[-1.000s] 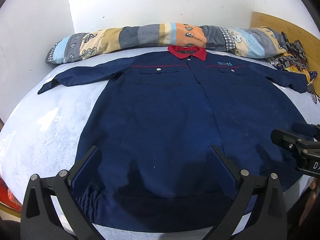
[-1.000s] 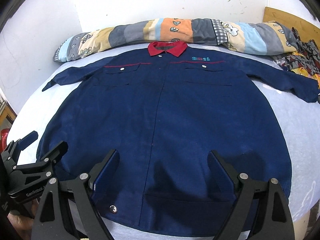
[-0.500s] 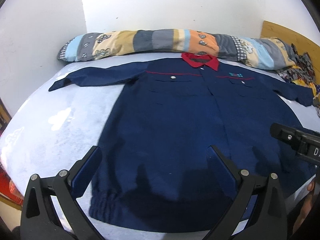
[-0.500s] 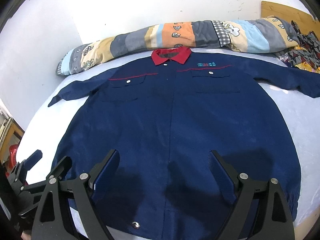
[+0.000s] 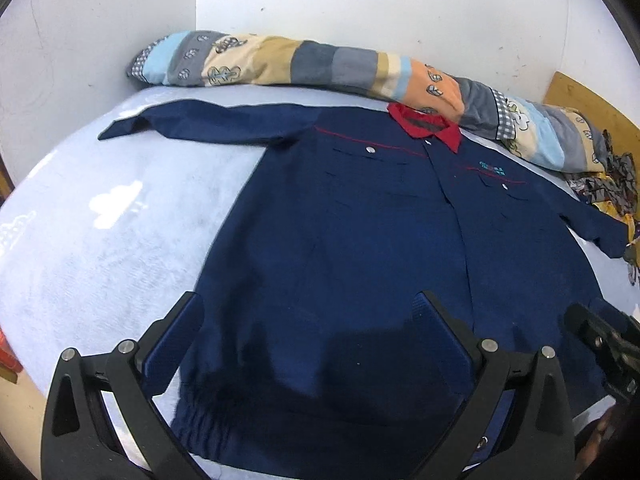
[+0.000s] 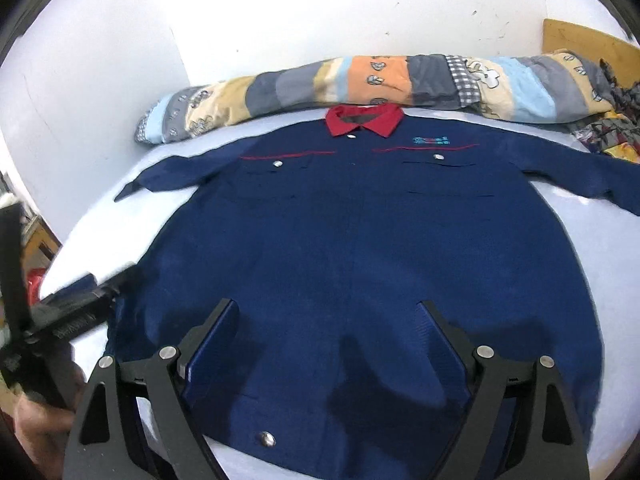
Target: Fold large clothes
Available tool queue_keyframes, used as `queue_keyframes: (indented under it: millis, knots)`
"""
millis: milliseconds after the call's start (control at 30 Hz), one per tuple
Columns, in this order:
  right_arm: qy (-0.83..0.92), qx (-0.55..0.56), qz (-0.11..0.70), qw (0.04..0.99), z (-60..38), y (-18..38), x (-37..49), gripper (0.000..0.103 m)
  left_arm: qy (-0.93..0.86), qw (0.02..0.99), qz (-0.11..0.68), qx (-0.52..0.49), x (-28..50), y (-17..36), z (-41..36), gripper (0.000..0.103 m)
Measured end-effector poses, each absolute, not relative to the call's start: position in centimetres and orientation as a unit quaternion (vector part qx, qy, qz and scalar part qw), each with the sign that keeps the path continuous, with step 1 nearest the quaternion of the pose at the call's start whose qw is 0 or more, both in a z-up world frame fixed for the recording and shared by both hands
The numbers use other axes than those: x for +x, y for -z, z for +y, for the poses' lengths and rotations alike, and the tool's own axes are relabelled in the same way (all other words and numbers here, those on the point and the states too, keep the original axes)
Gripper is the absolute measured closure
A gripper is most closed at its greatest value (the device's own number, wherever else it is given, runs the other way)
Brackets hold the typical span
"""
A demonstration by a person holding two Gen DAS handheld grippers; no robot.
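A navy work jacket (image 5: 360, 240) with a red collar (image 5: 428, 126) lies spread flat, front up, on a pale blue bed, both sleeves stretched out sideways. It also shows in the right wrist view (image 6: 360, 240). My left gripper (image 5: 308, 312) is open and empty above the jacket's lower left hem. My right gripper (image 6: 328, 316) is open and empty above the lower middle of the jacket. The right gripper's tip shows in the left wrist view (image 5: 600, 340); the left gripper's body shows in the right wrist view (image 6: 72, 320).
A long patchwork bolster (image 5: 320, 64) lies along the white wall behind the collar. A heap of patterned cloth (image 5: 608, 176) and a wooden board (image 5: 592, 100) are at the far right. The pale blue bed sheet (image 5: 100, 220) lies bare left of the jacket.
Both grippers have shifted left and turned, so the jacket sits further right in the left wrist view. Both stay open. The jacket has not moved.
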State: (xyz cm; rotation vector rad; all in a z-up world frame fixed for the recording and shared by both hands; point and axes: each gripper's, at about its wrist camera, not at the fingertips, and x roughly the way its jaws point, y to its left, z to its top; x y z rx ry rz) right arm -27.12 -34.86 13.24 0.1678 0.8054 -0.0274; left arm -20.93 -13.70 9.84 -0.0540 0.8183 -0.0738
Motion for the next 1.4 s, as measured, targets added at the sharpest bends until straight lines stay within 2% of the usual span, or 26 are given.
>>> queue_keyframes:
  millis: [533,1400]
  knots:
    - [0.005,0.105,0.404,0.909,-34.8,-12.1,-25.9,0.012,0.043,0.926,0.374,0.014,-21.5,-10.3,-15.5,0.000]
    - [0.009,0.129,0.405,0.905,-36.1,-12.1,-26.3,0.012,0.048,0.927,0.371,0.017,-21.4,-10.4,-15.8,0.000]
